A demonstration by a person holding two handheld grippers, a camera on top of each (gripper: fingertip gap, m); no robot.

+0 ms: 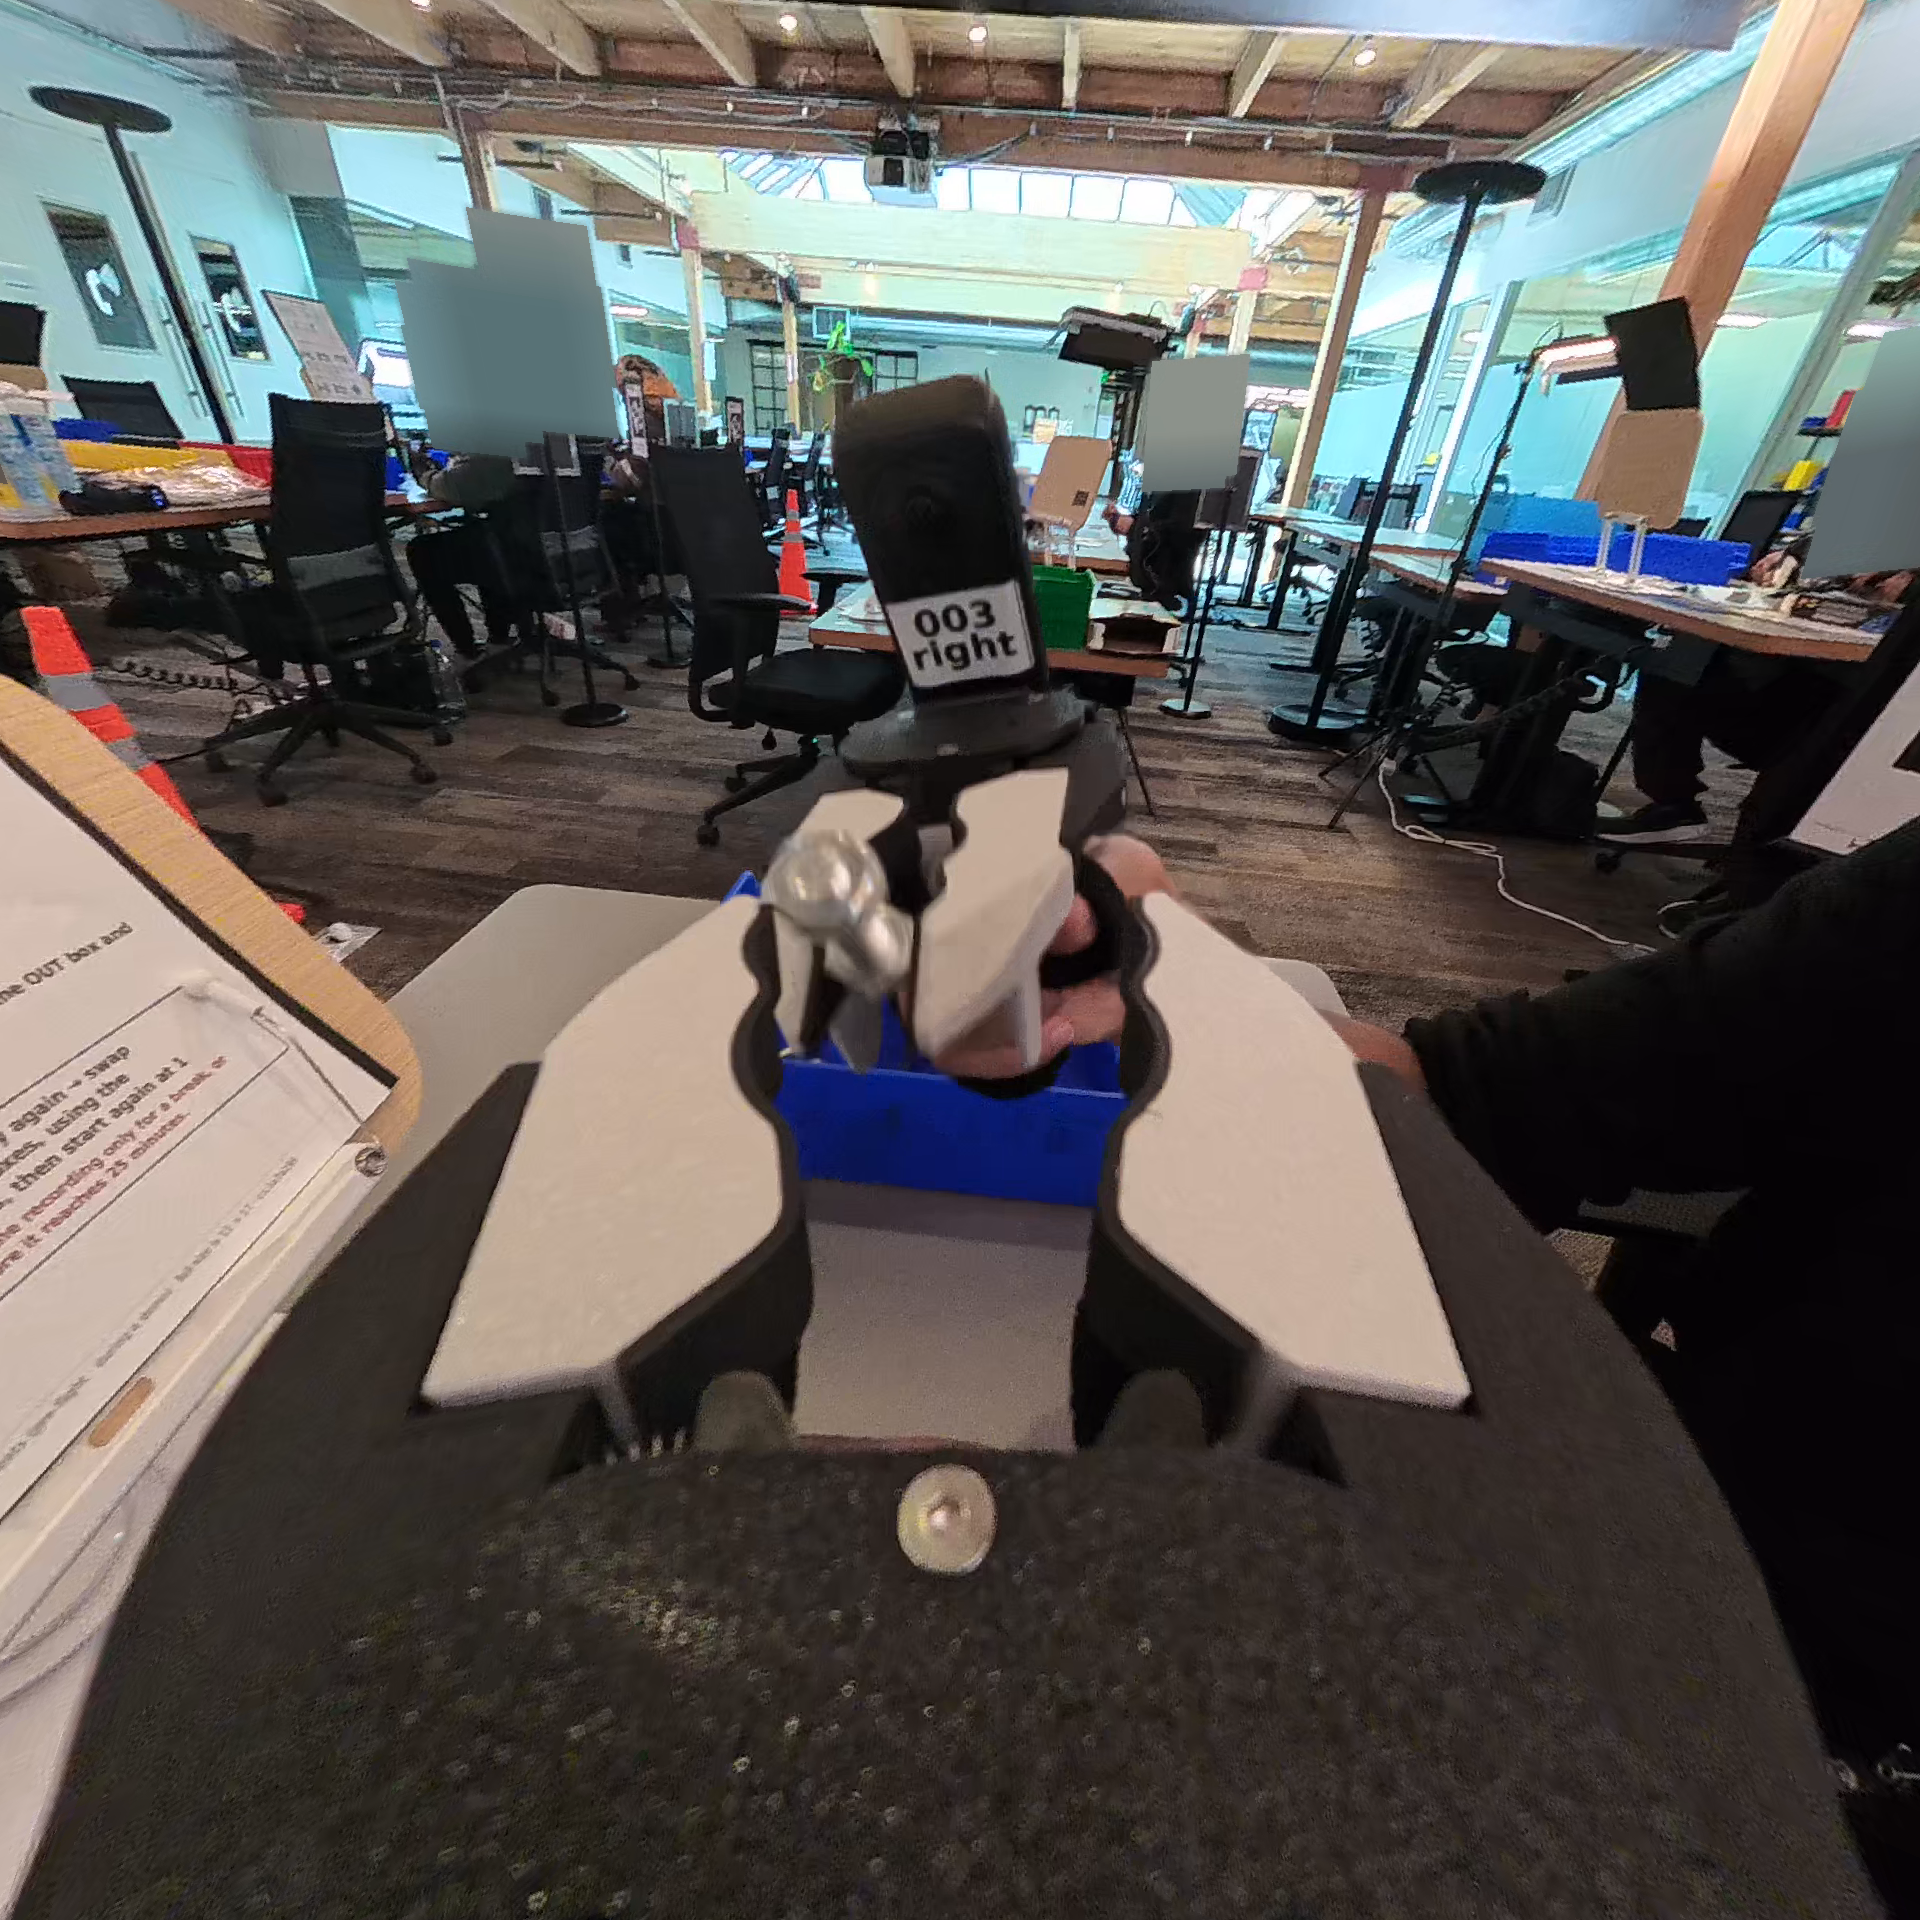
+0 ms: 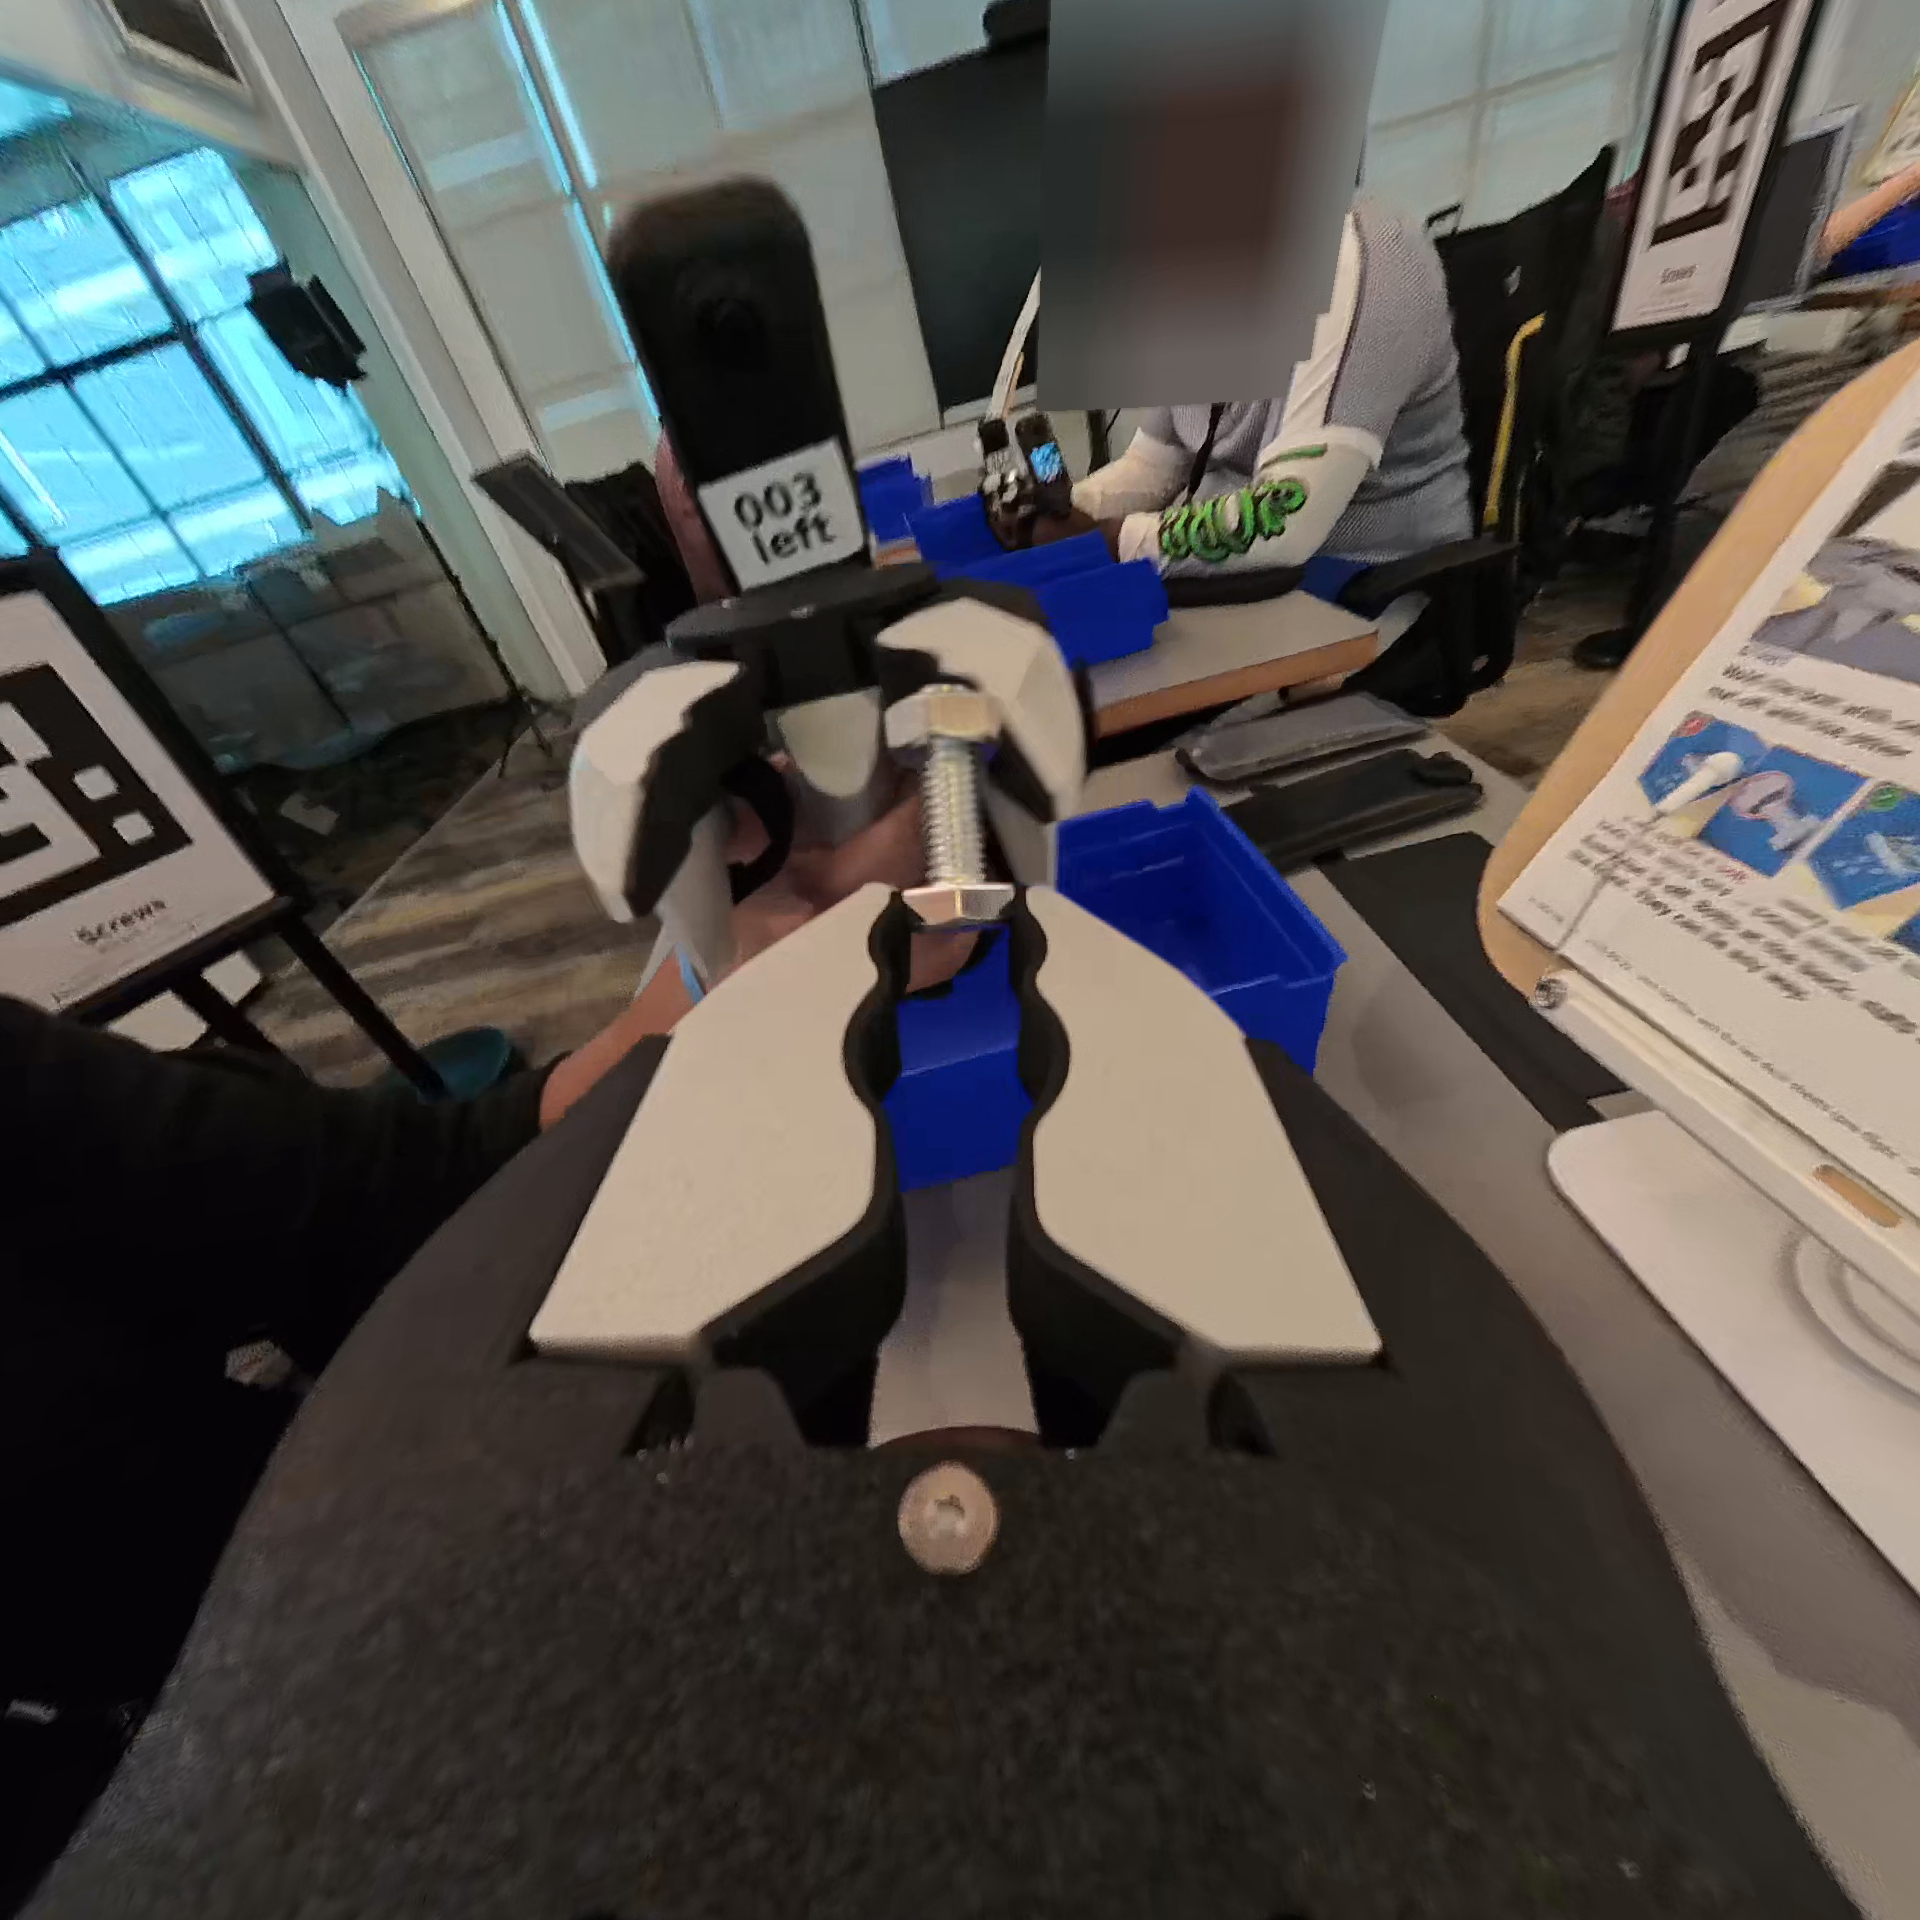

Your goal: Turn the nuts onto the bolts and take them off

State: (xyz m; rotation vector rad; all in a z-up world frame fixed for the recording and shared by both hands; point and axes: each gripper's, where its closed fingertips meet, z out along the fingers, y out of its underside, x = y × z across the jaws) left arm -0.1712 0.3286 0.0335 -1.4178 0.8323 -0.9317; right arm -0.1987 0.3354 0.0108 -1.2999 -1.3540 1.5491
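Bolt [image 2: 948,810] axis runs straight away from the right hand-held gripper [image 2: 956,920], whose narrow jaws pinch its near hex end. The far end, carrying what looks like the nut [image 2: 940,717], reaches into the wide-open left hand-held gripper [image 1: 948,935], close beside one finger rather than centred. Both are held above the blue bin [image 2: 1195,914]. Left is nearer the nut and probably needs a sideways shift before closing.

Left claw [image 1: 945,935] spread wide, facing right claw [image 2: 956,909] pinched nearly closed
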